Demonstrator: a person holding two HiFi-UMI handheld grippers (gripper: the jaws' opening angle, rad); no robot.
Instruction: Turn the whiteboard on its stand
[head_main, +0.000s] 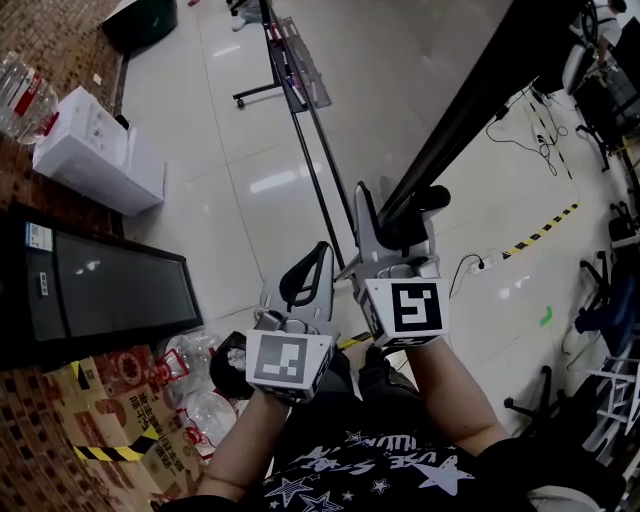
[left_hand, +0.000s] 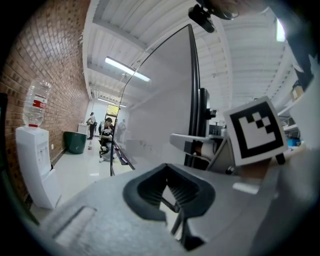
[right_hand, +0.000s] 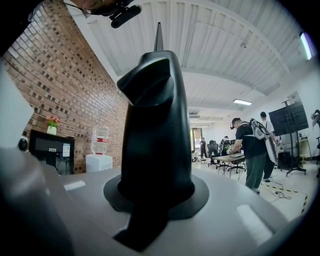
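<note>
The whiteboard (head_main: 480, 100) shows from above as a long dark edge that runs from the upper right down to the middle. My right gripper (head_main: 397, 210) is shut on its near end. In the right gripper view the board's black frame (right_hand: 155, 125) fills the space between the jaws. My left gripper (head_main: 320, 250) hovers just left of the board, shut with nothing held. In the left gripper view the pale board face (left_hand: 160, 110) rises ahead, and the right gripper's marker cube (left_hand: 255, 131) sits beside it. The left gripper (left_hand: 172, 200) touches nothing there.
The stand's black legs and tray (head_main: 290, 80) reach across the tiled floor beyond the board. At the left are a white water dispenser (head_main: 95, 150), a black screen (head_main: 110, 285), and plastic bottles (head_main: 195, 395) by a cardboard box. Cables (head_main: 520, 130) and striped tape (head_main: 540, 232) lie at the right.
</note>
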